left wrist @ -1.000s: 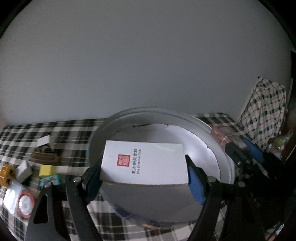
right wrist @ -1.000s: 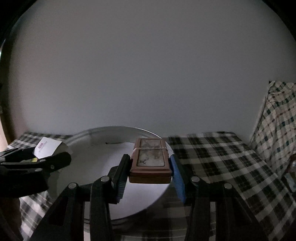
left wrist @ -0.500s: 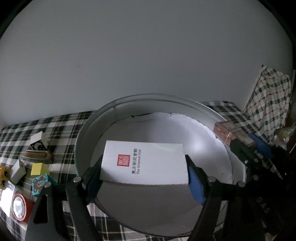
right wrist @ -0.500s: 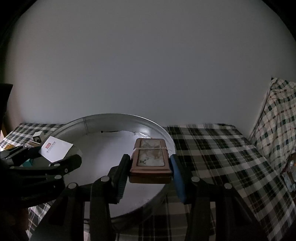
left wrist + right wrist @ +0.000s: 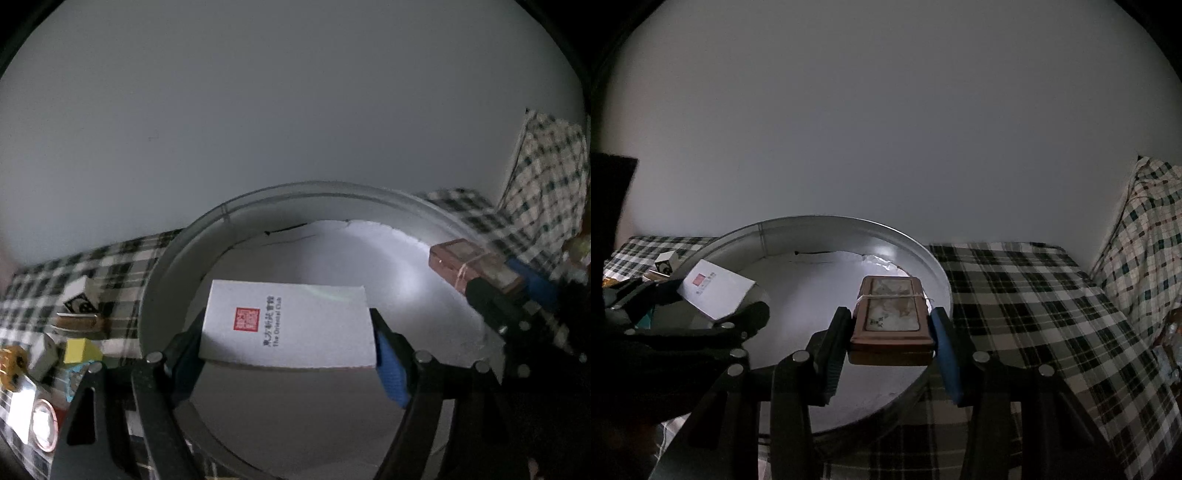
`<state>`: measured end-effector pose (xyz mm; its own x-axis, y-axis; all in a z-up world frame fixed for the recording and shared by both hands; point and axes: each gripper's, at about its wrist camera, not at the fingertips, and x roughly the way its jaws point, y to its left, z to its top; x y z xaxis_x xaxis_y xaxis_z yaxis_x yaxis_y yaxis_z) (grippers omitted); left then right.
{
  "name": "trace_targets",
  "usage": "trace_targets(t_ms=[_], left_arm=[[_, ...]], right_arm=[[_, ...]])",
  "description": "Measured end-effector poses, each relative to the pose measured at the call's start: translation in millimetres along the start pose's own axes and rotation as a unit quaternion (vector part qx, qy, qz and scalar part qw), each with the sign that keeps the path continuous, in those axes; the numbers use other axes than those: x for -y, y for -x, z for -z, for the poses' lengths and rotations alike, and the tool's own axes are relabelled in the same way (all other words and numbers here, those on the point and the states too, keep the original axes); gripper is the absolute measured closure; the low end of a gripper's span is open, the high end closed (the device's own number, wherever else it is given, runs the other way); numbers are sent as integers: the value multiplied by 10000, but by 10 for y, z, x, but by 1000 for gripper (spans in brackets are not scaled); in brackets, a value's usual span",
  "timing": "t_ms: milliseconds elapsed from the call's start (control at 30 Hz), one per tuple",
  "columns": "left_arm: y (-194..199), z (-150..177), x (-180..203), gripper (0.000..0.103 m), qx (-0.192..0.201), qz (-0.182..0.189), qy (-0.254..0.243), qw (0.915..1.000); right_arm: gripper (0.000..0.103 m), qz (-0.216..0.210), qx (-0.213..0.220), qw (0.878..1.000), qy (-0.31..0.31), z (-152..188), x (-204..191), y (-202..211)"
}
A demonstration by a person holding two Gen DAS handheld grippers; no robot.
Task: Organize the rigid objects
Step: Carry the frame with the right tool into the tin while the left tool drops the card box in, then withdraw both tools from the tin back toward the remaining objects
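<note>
Left gripper (image 5: 288, 332) spread wide, clamped on flat white card box (image 5: 286, 325) with red seal, matte and rectangular, hanging over round metal tub (image 5: 177, 251). Right gripper (image 5: 890, 332) narrower, pinching brown rectangular tin (image 5: 890, 314) bound with thin string, over tub's rim at 3 o'clock. Smooth grey tub wall, white paper lining; checked cloth (image 5: 1015, 295) beneath. Small blocks (image 5: 79, 349) at 9 o'clock outside tub.

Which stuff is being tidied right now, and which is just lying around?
In the job:
white box in left gripper
brown box in right gripper
metal tub

Lying about:
yellow block
small white cube
checked pillow
</note>
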<state>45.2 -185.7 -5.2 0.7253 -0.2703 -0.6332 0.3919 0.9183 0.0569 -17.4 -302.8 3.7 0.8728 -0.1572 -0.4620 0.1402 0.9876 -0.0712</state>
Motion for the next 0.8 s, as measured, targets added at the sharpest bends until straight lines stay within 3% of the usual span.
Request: trace_targets(t_ms=[67,100,133,200,300,400,667,800], left_arm=[[9,17,24,21,-7,-87,-116,9999],[26,25,21,20,19,-132,-111,9998],[48,31,5,12,44,-244,-85,9997],[121,39,-65,0,179,-375,33,9991],[249,70,-149,0,349,-309,170,9988],[303,95,-215,0,417,-307,301,9982],[423,183,-291,0,616,-700,161,9955],[470,223,-381,0,618,-697,223,9954]], right_arm=[[54,-98,-30,9999,-20,-5,-9,-12],[48,-58,-8,10000,-21,-8,-17,-4],[44,61,36,10000,-11,-7,-20,11],[23,319,193,9993,-17,-18,-2,67],[6,316,775,9959,-333,-42,94,271],[5,348,1063,9929,-413,-33,109,383],[5,622,1094,9917,-275,-55,-1,384],[5,615,1199,9903,-348,-24,-35,455]])
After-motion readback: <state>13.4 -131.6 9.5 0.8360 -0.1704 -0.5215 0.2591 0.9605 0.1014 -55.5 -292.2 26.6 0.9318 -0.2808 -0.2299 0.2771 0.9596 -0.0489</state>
